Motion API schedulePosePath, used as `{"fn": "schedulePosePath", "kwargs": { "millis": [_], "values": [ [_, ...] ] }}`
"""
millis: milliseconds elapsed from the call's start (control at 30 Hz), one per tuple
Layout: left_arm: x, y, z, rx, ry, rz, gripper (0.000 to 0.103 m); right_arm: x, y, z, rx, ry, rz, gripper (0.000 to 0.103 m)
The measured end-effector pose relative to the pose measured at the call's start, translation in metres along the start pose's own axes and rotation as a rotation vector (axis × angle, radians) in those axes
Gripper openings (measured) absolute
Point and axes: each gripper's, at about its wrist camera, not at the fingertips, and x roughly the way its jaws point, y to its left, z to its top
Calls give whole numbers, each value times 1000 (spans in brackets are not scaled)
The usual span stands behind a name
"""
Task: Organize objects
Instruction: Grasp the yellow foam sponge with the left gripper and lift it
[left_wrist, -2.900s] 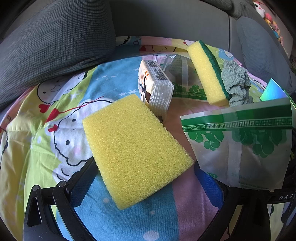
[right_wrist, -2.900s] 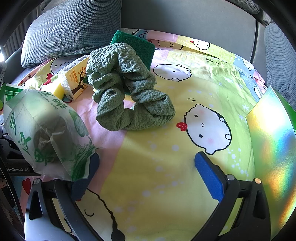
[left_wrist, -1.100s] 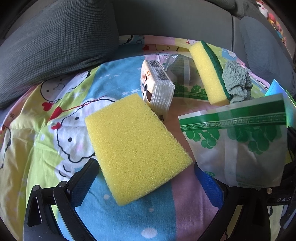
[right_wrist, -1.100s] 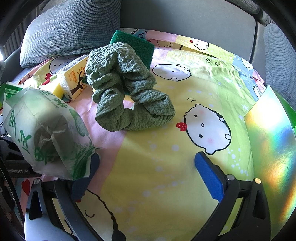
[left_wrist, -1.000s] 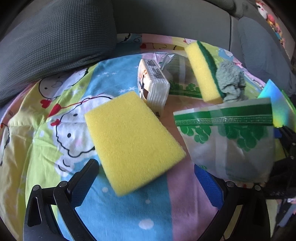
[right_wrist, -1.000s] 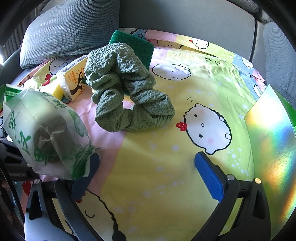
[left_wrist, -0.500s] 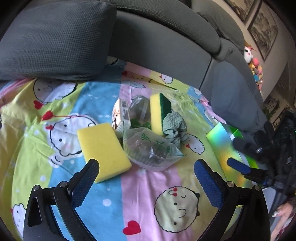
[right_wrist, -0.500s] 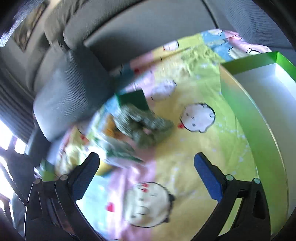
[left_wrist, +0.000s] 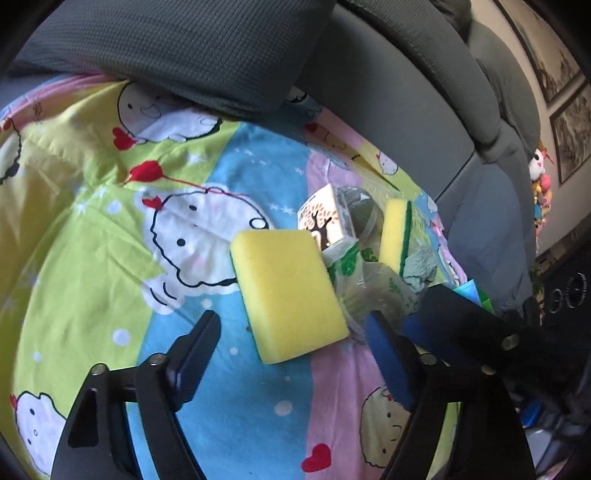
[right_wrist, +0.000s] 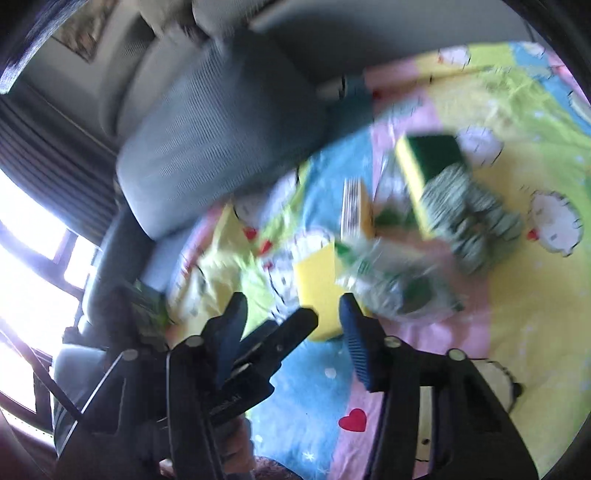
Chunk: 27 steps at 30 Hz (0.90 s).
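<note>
Left gripper (left_wrist: 291, 343): black plastic arms with silver screws at the joints, fingers (left_wrist: 388, 363) faced with ribbed blue pads. Right gripper (right_wrist: 291, 325): same black frame, silver screws, blue ribbed pads; thin black cable at lower left of the right wrist view. Bit of skin, blurred, at bottom centre there.

**Clutter bunched mid-sheet, before the cushion**

On the sheet (left_wrist: 92, 229), the sponge (left_wrist: 288, 288) lies nearest. Behind it stands the carton (left_wrist: 325, 221); just right lies the bag (left_wrist: 373, 291). Beyond the bag a scourer (left_wrist: 393, 236) leans, the cloth (left_wrist: 419, 264) touching its right side. The cushion (left_wrist: 184, 48) lies far behind.
</note>
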Motion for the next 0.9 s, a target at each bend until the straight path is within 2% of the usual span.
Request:
{"fn": "schedulePosePath", "kwargs": {
  "millis": [100, 167, 267, 400, 500, 533, 633, 733, 900],
  "values": [
    [9, 5, 0, -2, 36, 24, 70, 25, -6, 0, 25, 55, -40, 49],
    [14, 6, -1, -6, 54, 9, 65, 35, -11, 3, 41, 71, -90, 51],
    [18, 4, 0, 7, 62, 8, 63, 42, -19, 8, 62, 84, -121, 50],
    [22, 2, -1, 31, 71, 3, 62, 55, -14, 17, 24, 91, -170, 49],
    [26, 2, 1, 33, 77, -5, 57, 75, -18, 20, 28, 130, -201, 51],
    [26, 2, 1, 36, 77, -10, 52, 76, -22, 19, 41, 143, -197, 53],
    [27, 0, 1, 48, 73, -17, 52, 86, -34, 16, 81, 173, -163, 54],
    [18, -4, 1, 58, 51, -50, 51, 78, -34, 15, 66, 159, -144, 53],
    [-9, -26, -3, 141, -43, -44, 51, 49, -27, 10, 80, 91, -74, 53]
  ]
}}
